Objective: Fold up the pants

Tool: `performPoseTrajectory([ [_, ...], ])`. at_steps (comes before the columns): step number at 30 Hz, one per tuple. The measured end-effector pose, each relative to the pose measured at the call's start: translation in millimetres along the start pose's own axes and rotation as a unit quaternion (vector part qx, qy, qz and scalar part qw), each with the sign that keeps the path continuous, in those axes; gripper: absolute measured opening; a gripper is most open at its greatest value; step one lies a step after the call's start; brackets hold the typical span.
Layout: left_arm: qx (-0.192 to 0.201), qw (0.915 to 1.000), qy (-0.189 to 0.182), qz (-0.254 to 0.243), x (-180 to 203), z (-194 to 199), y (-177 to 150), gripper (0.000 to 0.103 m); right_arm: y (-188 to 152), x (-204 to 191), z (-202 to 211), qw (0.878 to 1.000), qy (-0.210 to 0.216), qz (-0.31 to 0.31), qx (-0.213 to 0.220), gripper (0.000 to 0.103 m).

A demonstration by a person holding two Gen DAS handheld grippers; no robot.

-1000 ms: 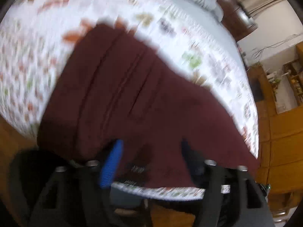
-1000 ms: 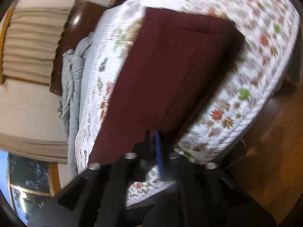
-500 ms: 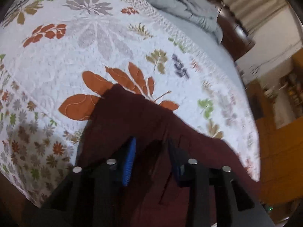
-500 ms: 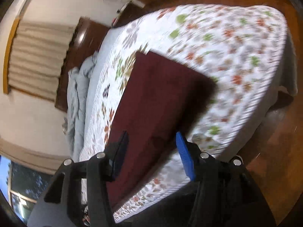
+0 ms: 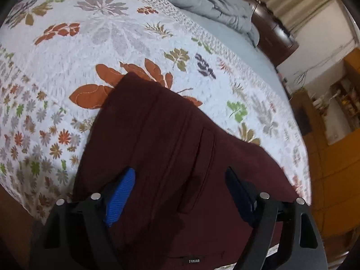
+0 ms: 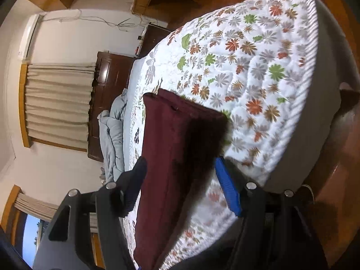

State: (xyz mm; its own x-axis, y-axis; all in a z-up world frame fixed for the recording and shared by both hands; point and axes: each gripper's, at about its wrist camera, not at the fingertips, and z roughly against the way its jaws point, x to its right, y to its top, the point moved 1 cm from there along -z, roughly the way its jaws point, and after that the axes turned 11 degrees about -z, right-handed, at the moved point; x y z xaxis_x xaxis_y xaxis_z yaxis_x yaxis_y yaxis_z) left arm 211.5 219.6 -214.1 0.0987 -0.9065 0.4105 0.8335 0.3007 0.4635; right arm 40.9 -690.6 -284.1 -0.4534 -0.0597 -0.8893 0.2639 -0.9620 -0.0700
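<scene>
Dark maroon pants (image 5: 171,157) lie folded flat on a white quilt with a leaf print (image 5: 108,45), near the bed's edge. In the right wrist view the pants (image 6: 175,148) show as a folded stack with layered edges. My left gripper (image 5: 180,182) is open, its fingers spread above the pants and holding nothing. My right gripper (image 6: 180,168) is open too, hovering over the near end of the stack and holding nothing.
A grey blanket (image 5: 209,2) is bunched at the far end of the bed by a dark wooden headboard (image 6: 108,78). Beige curtains (image 6: 58,103) hang behind. The wooden floor (image 6: 337,180) lies beyond the mattress edge. Wooden cabinets (image 5: 337,157) stand at the right.
Both grippers have opened wide and let go of the pants, which now rest folded on the quilt. The right gripper has drawn back and tilted.
</scene>
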Motion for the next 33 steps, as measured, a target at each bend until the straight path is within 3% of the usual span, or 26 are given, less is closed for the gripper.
performPoseTrajectory([
  [4,-0.005,0.9989,0.025,-0.040,13,-4,-3,0.091,5,-3,-13,1.000,0.014,-0.005,-0.001,0.070],
  [7,0.001,0.9993,0.018,-0.033,12,-3,-3,0.092,6,-15,-15,0.999,0.041,0.003,-0.002,0.069],
  [11,0.003,0.9997,0.010,-0.024,6,-1,-4,0.092,9,-10,-26,0.999,0.037,0.008,-0.013,0.063],
  [14,0.002,0.9995,0.014,-0.030,8,-2,-4,0.093,9,-12,-26,0.998,0.066,0.018,-0.015,0.063],
  [16,0.003,0.9993,0.017,-0.033,8,-2,-5,0.093,11,-10,-34,0.998,0.057,0.022,-0.019,0.063],
  [20,0.002,0.9993,0.016,-0.034,7,-1,-4,0.093,17,0,-34,0.997,0.072,-0.015,-0.031,0.047],
  [23,0.005,0.9994,0.011,-0.031,6,1,-5,0.093,16,-3,-32,0.998,0.056,-0.007,-0.030,0.027],
  [25,0.007,0.9994,0.009,-0.031,6,0,-6,0.093,14,-9,-28,0.998,0.050,0.000,-0.027,0.021],
  [29,0.010,0.9994,0.005,-0.033,7,-1,-6,0.094,7,-38,-22,0.999,0.033,0.028,-0.010,0.017],
  [33,0.009,0.9993,-0.001,-0.037,8,-1,-6,0.095,-17,-95,-16,0.993,-0.003,0.119,0.018,0.016],
])
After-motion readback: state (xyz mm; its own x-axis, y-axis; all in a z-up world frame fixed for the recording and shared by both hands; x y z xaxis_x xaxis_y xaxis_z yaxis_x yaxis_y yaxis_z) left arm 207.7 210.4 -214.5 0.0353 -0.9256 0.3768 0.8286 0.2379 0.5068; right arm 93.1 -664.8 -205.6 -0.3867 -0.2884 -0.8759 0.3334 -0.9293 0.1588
